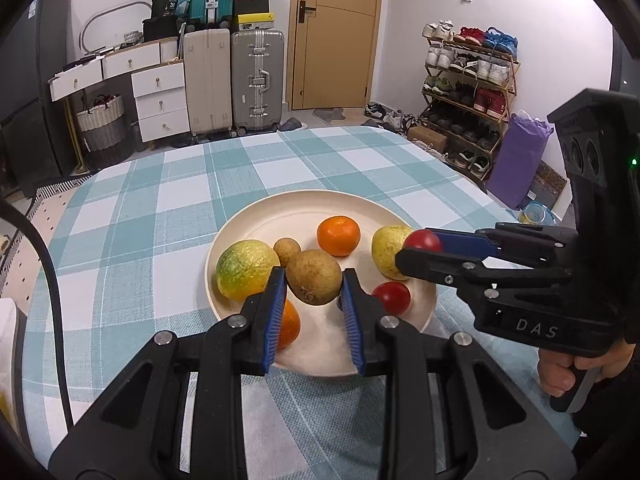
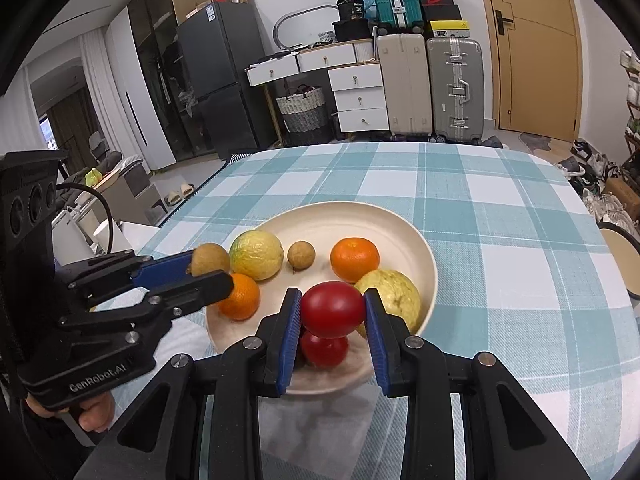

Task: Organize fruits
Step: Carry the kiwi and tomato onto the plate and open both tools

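A cream plate (image 1: 280, 208) (image 2: 400, 220) on the checked tablecloth holds fruit. My left gripper (image 1: 314, 280) is shut on a brown kiwi-like fruit (image 1: 314, 277) (image 2: 209, 258) and holds it above the plate's near side. My right gripper (image 2: 332, 308) (image 1: 416, 250) is shut on a red tomato (image 2: 333, 309) (image 1: 423, 240) above the plate's right side. On the plate lie a yellow-green lemon (image 1: 246, 268) (image 2: 257, 255), a small brown fruit (image 1: 287, 251) (image 2: 301, 255), an orange (image 1: 338, 235) (image 2: 354, 260), a second orange (image 1: 289, 324) (image 2: 239, 296), a pale yellow fruit (image 1: 386, 250) (image 2: 394, 294) and a second tomato (image 1: 392, 297) (image 2: 324, 349).
The table (image 1: 160, 200) is covered by a teal and white checked cloth. Beyond it stand suitcases (image 1: 232, 80), a white drawer unit (image 1: 160, 100) and a shoe rack (image 1: 468, 92). A stool edge (image 2: 620, 248) shows at the table's right.
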{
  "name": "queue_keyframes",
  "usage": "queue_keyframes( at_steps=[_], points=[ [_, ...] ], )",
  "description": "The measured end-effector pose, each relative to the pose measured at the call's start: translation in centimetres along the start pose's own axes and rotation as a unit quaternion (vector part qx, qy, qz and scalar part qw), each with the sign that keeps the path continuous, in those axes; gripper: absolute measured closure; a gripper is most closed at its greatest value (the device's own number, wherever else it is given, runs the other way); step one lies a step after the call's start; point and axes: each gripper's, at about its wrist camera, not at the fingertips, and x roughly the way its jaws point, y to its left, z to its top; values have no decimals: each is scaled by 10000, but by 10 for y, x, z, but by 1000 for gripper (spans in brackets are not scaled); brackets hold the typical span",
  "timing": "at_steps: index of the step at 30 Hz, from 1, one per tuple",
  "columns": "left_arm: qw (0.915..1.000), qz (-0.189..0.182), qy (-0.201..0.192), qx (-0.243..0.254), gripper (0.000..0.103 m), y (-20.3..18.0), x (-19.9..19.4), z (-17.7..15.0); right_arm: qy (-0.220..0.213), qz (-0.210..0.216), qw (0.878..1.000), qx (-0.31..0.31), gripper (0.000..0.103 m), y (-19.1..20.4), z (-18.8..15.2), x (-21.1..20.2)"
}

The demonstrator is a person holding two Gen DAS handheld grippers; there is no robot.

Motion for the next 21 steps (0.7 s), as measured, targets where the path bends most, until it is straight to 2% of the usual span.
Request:
queue_keyframes(
  at_steps=[8,18,21],
  points=[
    [9999,113,115,42,78,2,22,-2,25,22,10000,-61,71,4,9,17],
    [9998,119,159,69,78,4,30,-3,64,47,9999,-107,71,5,17,24],
    [9997,147,190,55,78,4,30,-3,61,-11,9999,-120,67,4,18,22]
  ],
)
